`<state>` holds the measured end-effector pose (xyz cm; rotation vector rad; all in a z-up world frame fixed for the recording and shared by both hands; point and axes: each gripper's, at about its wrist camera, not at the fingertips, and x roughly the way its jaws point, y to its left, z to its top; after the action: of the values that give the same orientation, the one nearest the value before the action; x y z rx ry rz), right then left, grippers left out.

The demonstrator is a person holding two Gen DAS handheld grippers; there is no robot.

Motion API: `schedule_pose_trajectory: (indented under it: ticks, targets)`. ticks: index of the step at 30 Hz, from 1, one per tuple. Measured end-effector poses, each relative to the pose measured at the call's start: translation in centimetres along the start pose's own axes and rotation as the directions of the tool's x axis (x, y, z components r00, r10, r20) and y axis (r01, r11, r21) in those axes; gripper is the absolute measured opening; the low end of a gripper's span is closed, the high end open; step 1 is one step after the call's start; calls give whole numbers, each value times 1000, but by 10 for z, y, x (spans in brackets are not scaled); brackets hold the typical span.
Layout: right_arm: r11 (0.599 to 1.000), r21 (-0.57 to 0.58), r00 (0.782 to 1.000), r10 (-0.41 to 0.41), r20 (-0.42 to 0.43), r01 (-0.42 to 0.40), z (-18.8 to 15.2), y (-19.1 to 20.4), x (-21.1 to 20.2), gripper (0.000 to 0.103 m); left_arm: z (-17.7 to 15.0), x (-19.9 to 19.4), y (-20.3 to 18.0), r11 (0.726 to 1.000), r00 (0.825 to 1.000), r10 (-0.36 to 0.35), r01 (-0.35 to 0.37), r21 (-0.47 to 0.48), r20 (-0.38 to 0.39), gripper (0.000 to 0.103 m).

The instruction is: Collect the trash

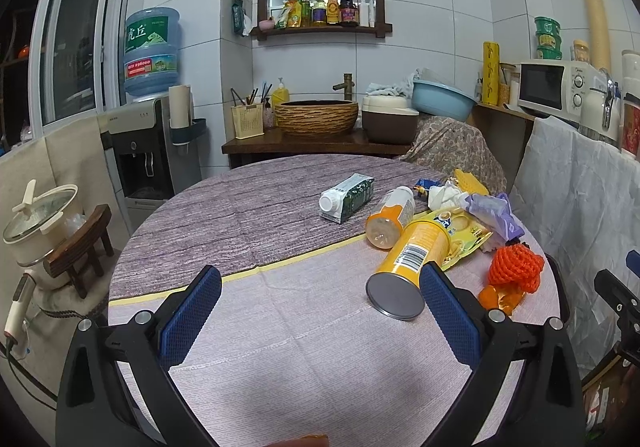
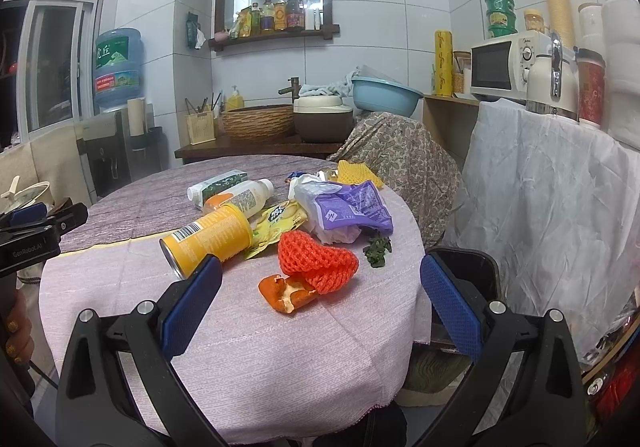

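Trash lies on the round table (image 1: 280, 327): a yellow chip can (image 1: 408, 259) on its side, a yellow-white bottle (image 1: 390, 217), a green milk carton (image 1: 348, 197), a yellow snack bag (image 1: 466, 233), a purple wrapper (image 1: 494, 211), an orange foam net (image 1: 514, 265) and orange peel (image 1: 500, 297). My left gripper (image 1: 320, 307) is open, its right finger beside the can's base. My right gripper (image 2: 320, 303) is open and empty, just before the orange peel (image 2: 286, 293) and foam net (image 2: 316, 259). The chip can (image 2: 208, 241) lies left of them, the purple wrapper (image 2: 348, 209) behind.
A dark bin (image 2: 468, 267) stands at the table's right edge beside a white-draped cabinet (image 2: 552, 207). A sink counter (image 1: 316, 143) with basket basin is behind the table. A water dispenser (image 1: 148, 143) and a pot on a stool (image 1: 44, 223) stand left.
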<state>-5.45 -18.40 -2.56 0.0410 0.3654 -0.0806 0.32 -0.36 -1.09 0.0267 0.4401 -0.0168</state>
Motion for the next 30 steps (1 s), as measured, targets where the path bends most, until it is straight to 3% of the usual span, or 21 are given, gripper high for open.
schedule_pose_trajectory:
  ticks: [30]
  targets:
    - [1000,-2,1000,2,-16,-2,-4,3,6,98,-2,2,1,1000,1000,-4,4,1,-7,98]
